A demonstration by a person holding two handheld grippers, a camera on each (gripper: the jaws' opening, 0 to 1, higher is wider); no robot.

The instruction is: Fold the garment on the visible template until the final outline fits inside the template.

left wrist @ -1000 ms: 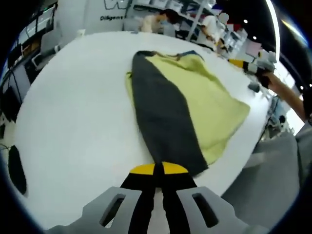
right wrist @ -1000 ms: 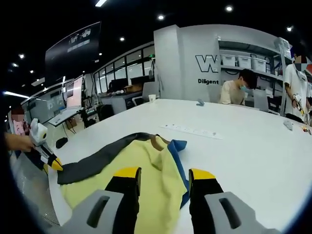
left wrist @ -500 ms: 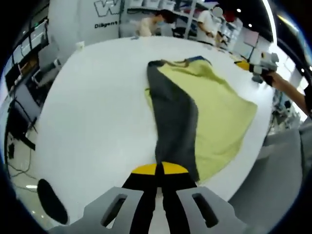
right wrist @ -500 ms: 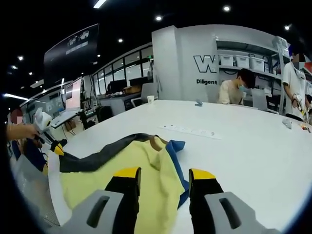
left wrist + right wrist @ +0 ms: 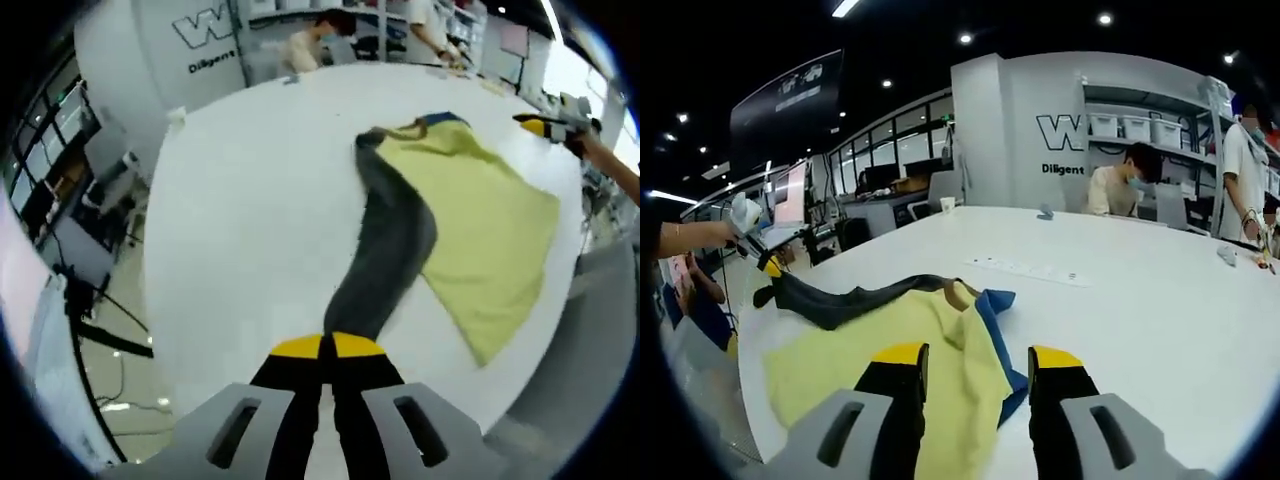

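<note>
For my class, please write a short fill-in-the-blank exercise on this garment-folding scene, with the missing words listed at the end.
1. The left gripper is shut on the garment's dark ____.
2. The right gripper's jaws stand ____.
3. The garment's body is ____ in colour.
4. The garment lies on a ____ table.

Missing words: sleeve; open; yellow; white

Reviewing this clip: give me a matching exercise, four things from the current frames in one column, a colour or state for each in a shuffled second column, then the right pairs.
Things:
1. left gripper
2. right gripper
3. garment body
4. sleeve

States:
A. dark grey, lifted off the table
B. open, nothing between its jaws
C. yellow, spread flat on the white table
D. shut on dark grey fabric

Pairs: 1-D, 2-B, 3-C, 4-A
</note>
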